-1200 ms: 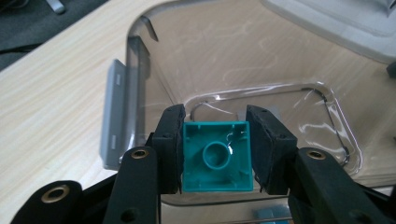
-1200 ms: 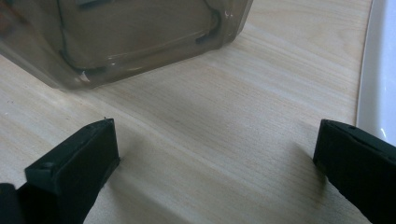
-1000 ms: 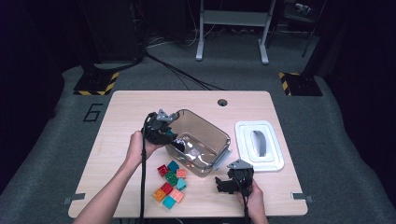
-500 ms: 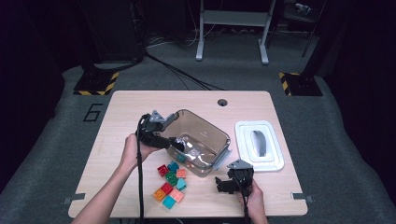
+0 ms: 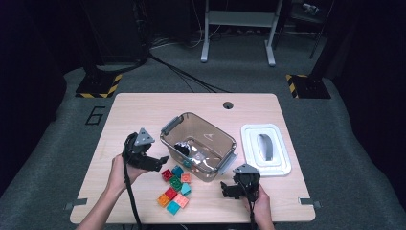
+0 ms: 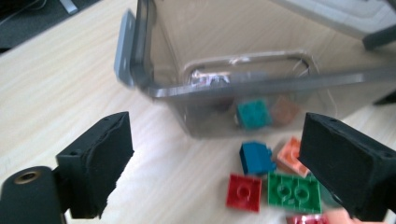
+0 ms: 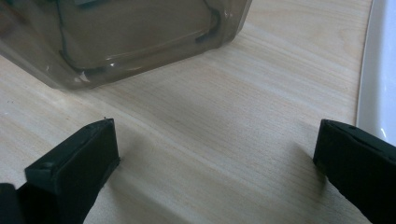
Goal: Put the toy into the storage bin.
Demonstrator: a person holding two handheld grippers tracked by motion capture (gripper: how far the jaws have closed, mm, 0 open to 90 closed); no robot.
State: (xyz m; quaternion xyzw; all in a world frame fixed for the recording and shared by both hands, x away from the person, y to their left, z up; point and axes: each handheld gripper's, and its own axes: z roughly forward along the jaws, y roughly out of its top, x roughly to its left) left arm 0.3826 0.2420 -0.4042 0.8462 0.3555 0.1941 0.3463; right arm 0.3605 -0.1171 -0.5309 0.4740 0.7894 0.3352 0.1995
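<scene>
A clear smoky plastic bin [image 5: 209, 126] stands mid-table, with a teal brick [image 5: 187, 163] lying inside by its near wall. Just in front of the bin, several coloured bricks are scattered: a red one [image 5: 166, 175], a green one [image 5: 175, 182] and an orange one [image 5: 186, 178]. My left gripper [image 5: 162, 162] hovers left of those bricks. Its jaws have just been opening and stand wide with nothing between them. In the left gripper view [image 6: 215, 158] I look at the bin's wall [image 6: 210, 88], a blue brick [image 6: 256, 157] and the red brick [image 6: 243, 191]. My right gripper [image 5: 229, 189] rests open, empty, near the bin's front right corner.
A white lid [image 5: 265, 148] with a grey handle lies right of the bin; its edge [image 7: 380, 70] is beside my right gripper. The wooden table [image 5: 143, 115] has a cable hole at the back. Dark floor surrounds the table.
My left gripper has drawn back from the bin's left rim toward the person and the table's left, and its jaws have spread. The right gripper has kept still.
</scene>
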